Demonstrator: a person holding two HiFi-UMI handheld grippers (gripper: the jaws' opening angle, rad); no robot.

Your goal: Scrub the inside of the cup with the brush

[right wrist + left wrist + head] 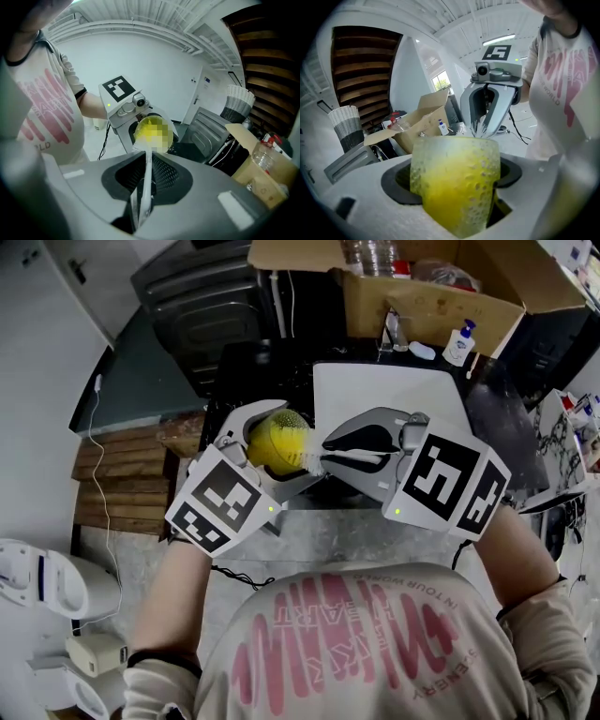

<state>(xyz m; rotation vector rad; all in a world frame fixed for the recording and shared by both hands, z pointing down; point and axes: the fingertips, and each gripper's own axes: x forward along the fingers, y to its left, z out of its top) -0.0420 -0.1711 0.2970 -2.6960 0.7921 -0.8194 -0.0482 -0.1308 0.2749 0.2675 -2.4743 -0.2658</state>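
Dead ahead at 12 o'clock, we hold the cup (pixel 279 437) clamped in the left gripper (pixel 284 448), mouth toward 3 o'clock, while the right gripper (pixel 330 457), closed on the brush (pixel 358 457) handle, points it at 9 o'clock, bristles at the rim, axes roughly aligned.
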